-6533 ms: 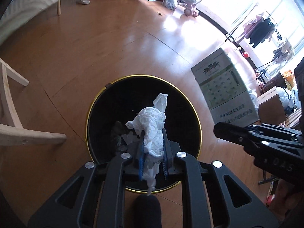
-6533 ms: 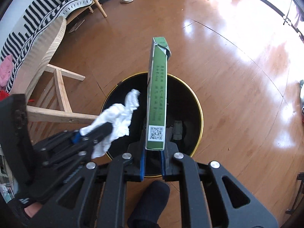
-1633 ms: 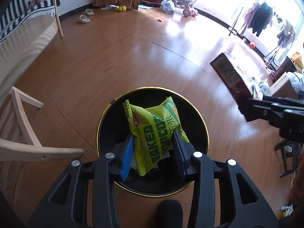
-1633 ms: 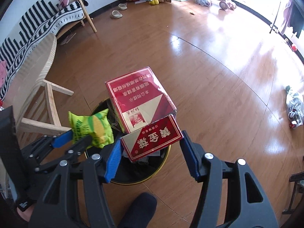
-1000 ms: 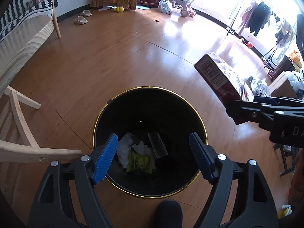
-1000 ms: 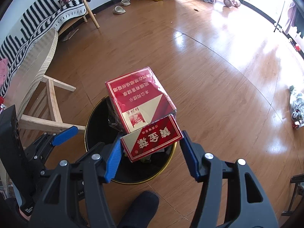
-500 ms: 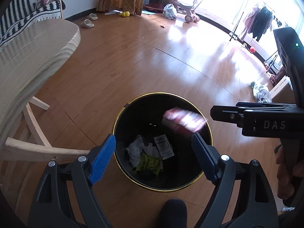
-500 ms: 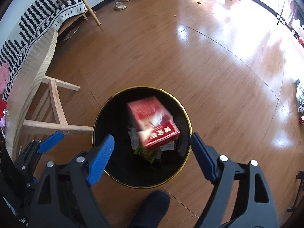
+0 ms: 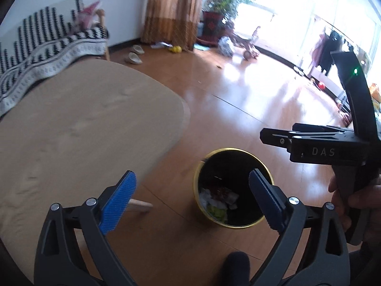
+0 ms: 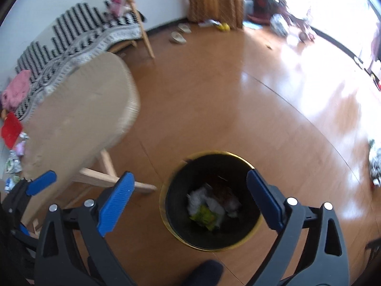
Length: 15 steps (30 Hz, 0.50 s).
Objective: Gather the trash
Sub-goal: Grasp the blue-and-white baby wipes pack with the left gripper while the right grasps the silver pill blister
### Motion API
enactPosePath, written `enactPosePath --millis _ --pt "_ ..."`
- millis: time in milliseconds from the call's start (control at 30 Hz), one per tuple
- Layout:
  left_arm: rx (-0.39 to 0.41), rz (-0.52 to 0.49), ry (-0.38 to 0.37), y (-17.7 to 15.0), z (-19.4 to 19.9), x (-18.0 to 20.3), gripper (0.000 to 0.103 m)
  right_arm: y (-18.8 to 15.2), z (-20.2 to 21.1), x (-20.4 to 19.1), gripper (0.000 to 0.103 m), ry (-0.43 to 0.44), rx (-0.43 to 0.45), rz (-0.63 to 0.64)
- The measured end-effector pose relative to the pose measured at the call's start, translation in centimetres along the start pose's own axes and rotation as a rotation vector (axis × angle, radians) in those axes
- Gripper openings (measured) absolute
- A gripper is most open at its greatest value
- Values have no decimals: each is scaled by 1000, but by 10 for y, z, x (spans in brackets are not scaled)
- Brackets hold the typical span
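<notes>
Both claws stand with their blue pads wide apart and nothing between them, the jaws of each having just been opening: the left claw [image 9: 191, 200] and the right claw [image 10: 190, 197] hang above a black trash bin with a gold rim [image 10: 248, 164] that sits on the wooden floor [image 10: 226, 95]. Inside the bin lies the collected trash: a yellow-green snack bag [image 10: 204, 215], crumpled white tissue [image 10: 197, 197] and a red carton [image 10: 226, 194], blurred in both views. In the left wrist view the right claw reaches in from the right edge, gripped by a hand [image 9: 354, 202], level with the bin's far rim. Just left of the bin stands a pale wooden tabletop [image 9: 83, 124] on slanted legs; wrappers and a red item [image 10: 10, 132] lie at its far left end. Beyond it sit a striped bench cover [image 10: 78, 31], slippers [image 10: 177, 37] and a curtain [image 9: 171, 9] near bright windows.
</notes>
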<state>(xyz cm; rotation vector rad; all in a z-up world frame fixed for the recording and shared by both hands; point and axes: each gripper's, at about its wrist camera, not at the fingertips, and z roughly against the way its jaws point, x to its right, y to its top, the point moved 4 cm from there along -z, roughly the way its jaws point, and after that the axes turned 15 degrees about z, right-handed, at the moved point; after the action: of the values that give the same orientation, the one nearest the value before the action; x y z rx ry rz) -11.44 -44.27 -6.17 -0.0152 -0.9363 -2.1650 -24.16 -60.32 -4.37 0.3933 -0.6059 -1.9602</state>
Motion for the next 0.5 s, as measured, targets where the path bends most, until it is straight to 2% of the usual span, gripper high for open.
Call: enactPosePath --millis 133,267,500 --pt "65 78 89 15 48 -70 94 27 -6 -62 92 82 17 56" --pt "126 175 218 19 100 -159 94 56 -17 -146 92 184 22 147" --pt "194 388 416 -1 185 -312 94 78 -37 -301 92 324 9 334"
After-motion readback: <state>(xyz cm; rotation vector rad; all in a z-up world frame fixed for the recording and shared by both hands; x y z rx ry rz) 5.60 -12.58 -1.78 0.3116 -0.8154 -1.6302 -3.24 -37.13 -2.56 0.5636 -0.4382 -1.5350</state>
